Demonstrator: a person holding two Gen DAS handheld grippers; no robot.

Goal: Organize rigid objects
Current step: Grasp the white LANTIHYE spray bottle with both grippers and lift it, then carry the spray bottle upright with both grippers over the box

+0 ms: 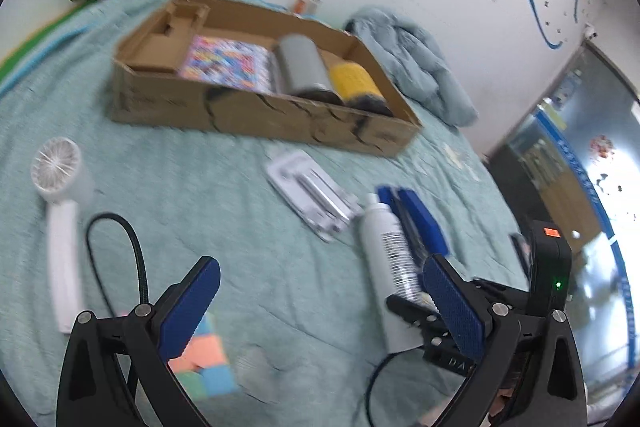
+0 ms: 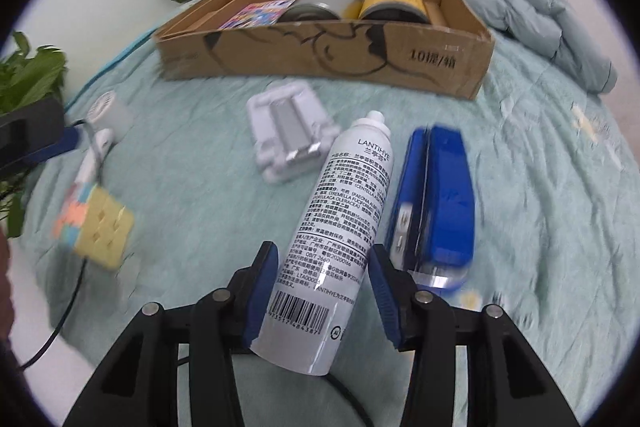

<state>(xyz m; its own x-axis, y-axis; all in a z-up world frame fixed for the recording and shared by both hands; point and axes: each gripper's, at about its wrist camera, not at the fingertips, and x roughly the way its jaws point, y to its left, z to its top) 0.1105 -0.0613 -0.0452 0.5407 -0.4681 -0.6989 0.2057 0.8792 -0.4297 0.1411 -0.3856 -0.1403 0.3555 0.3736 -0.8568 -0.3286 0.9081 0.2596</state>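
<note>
One white spray can (image 2: 338,227) lies on its side on the green bedspread (image 2: 540,187), long axis running away from the right wrist camera, cap end toward the cardboard box (image 2: 320,55), base nearest the lens. The right gripper (image 2: 324,291) straddles the can's lower body with its jaws set wide; the left pad appears to touch the can, the right pad stands apart from it. One blue stapler (image 2: 436,203) lies just beside the can on its right, roughly parallel. One white tray-like item (image 2: 290,135) lies between can and box. The box holds one grey cylinder (image 2: 324,1), one yellow cylinder (image 2: 394,3) and one multicoloured flat item (image 2: 258,14). Only the left wrist view shows the left gripper (image 1: 320,311), jaws spread wide, nothing between them, above the bedspread near one pastel cube (image 1: 204,367); it also shows the whole of the one white handheld fan (image 1: 60,211).
</note>
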